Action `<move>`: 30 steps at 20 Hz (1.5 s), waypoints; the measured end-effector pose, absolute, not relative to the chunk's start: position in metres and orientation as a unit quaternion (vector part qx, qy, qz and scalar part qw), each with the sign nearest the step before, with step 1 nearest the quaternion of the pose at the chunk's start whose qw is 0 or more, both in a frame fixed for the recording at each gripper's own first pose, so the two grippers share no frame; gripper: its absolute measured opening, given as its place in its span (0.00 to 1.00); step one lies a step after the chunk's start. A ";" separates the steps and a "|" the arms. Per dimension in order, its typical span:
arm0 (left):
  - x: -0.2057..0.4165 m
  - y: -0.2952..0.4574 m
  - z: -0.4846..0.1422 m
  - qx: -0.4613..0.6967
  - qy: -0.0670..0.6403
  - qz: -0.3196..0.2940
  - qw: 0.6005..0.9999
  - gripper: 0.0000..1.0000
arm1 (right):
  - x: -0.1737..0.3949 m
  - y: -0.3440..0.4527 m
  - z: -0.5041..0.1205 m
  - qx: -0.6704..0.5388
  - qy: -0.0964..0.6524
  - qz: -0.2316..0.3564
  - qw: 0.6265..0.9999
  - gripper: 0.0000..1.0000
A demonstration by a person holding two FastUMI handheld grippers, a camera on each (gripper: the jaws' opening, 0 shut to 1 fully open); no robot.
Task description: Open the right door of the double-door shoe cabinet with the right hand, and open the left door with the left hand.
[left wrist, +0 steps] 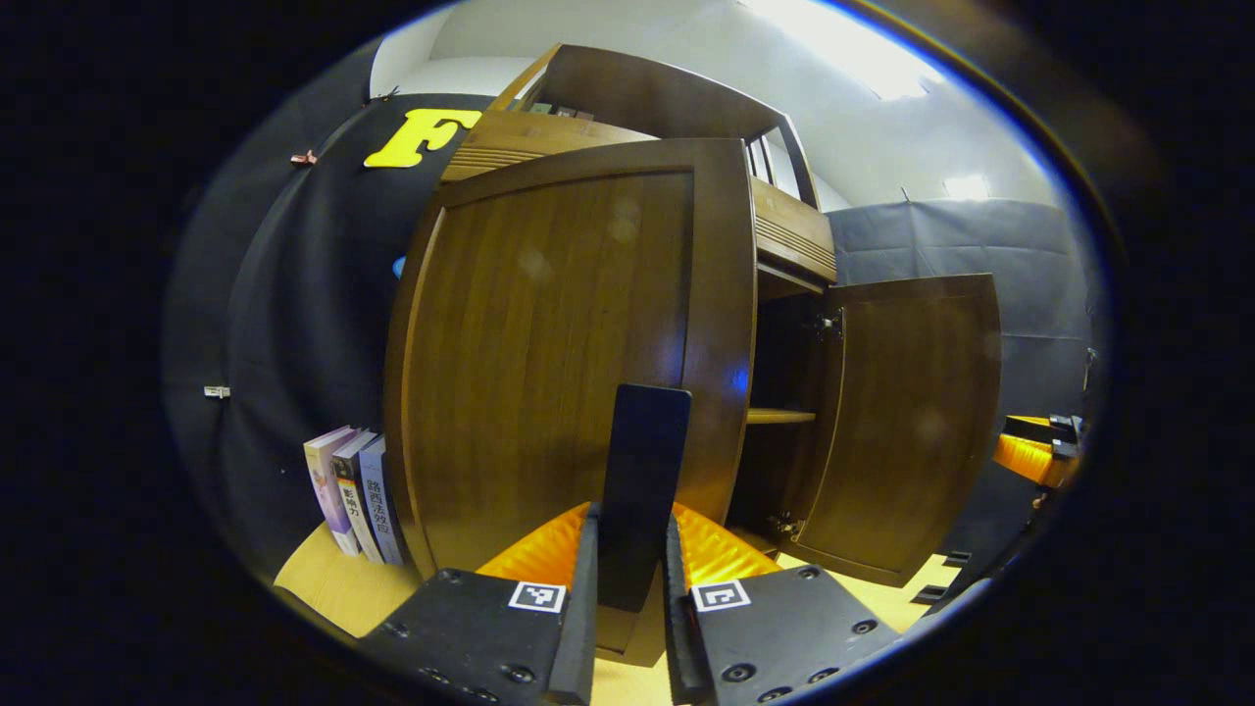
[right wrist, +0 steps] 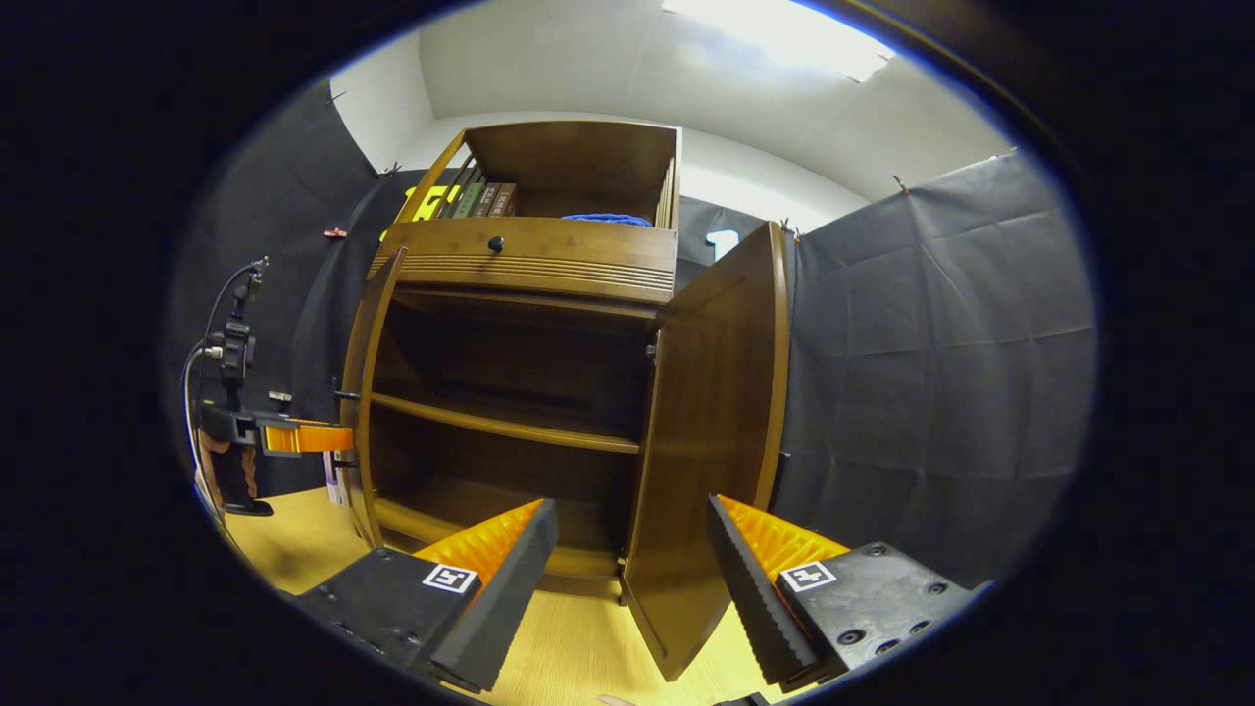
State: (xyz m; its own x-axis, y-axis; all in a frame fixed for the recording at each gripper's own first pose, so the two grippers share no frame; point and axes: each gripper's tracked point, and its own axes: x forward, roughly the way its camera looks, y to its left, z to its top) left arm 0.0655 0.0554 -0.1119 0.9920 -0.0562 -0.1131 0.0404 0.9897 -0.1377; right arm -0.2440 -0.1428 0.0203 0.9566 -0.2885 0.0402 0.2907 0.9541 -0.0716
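Shoe cabinet (right wrist: 529, 265) on wood floor, both doors swung out. Left hand-held gripper (left wrist: 632, 549) clamped on left door (left wrist: 559, 343) handle (left wrist: 642, 471); right hand-held gripper (right wrist: 632, 569) fingers apart, free, near right door (right wrist: 711, 431). Doors look rigid, hinged, prob light; grip at handle/free edge.

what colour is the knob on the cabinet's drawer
Black, a small round knob on the brown wooden drawer front; clearest in the right gripper view.
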 end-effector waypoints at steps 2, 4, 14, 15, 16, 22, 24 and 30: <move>0.054 0.063 -0.110 -0.065 0.058 -0.020 0.996 0.33 | -0.242 -0.134 0.018 -0.034 -0.012 -0.138 0.990 0.96; 0.042 0.070 -0.109 -0.057 0.059 -0.014 0.997 0.32 | -0.239 -0.126 0.016 -0.029 -0.010 -0.130 0.991 0.96; -0.001 0.107 -0.105 -0.011 0.056 0.031 0.998 0.31 | -0.226 -0.095 0.016 -0.015 -0.010 -0.095 0.995 0.96; -0.002 0.109 -0.106 -0.007 0.058 0.036 0.998 0.31 | -0.225 -0.091 0.014 -0.015 -0.008 -0.091 0.996 0.96; -0.003 0.110 -0.106 -0.002 0.058 0.040 0.998 0.31 | -0.224 -0.088 0.012 -0.015 -0.005 -0.086 0.996 0.96; -0.015 0.126 -0.103 0.012 0.059 0.068 0.996 0.32 | -0.214 -0.079 0.006 -0.020 0.003 -0.068 0.997 0.96; -0.020 0.136 -0.102 0.013 0.055 0.082 0.995 0.30 | -0.210 -0.077 0.006 -0.018 0.003 -0.062 0.998 0.96; -0.044 0.171 -0.084 0.031 0.037 0.161 0.986 0.29 | -0.204 -0.064 0.000 -0.017 0.012 -0.043 0.999 0.96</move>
State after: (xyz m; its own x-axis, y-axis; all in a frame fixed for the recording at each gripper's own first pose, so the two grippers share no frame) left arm -0.0436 0.1713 -0.0845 0.9456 0.3191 -0.0636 -0.3144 0.9464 0.0741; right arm -0.2036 -0.0637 -0.0004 0.9961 -0.0855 -0.0228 0.0847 0.9958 -0.0348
